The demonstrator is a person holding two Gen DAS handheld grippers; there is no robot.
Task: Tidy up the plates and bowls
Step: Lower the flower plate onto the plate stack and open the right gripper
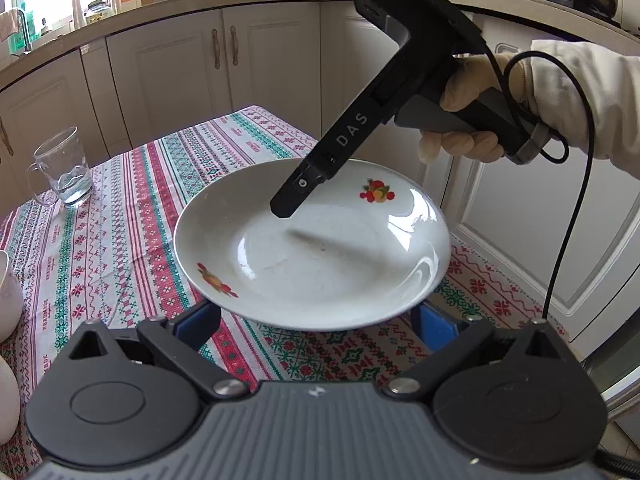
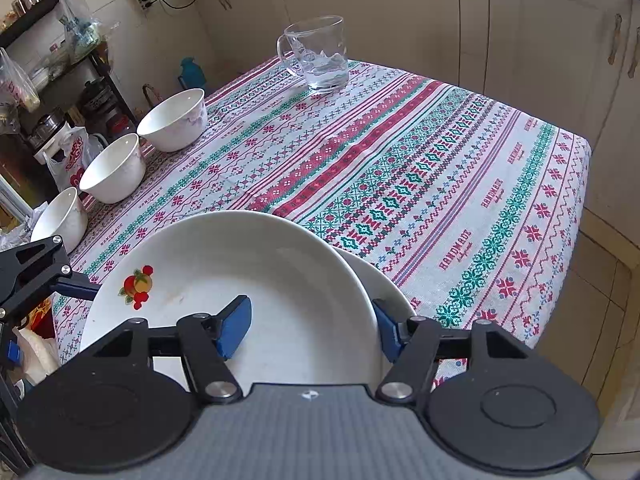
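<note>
White fruit-motif plate (image 1: pixel 320 264), red-green patterned tablecloth (image 2: pixel 400 160)

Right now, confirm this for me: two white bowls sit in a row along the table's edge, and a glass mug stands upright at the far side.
Wrong on the count: there are three white bowls, not two. The right wrist view shows them in a row along the edge of the table, with one nearer and one farther than the middle bowl. The glass mug does stand upright at the far side.
</note>
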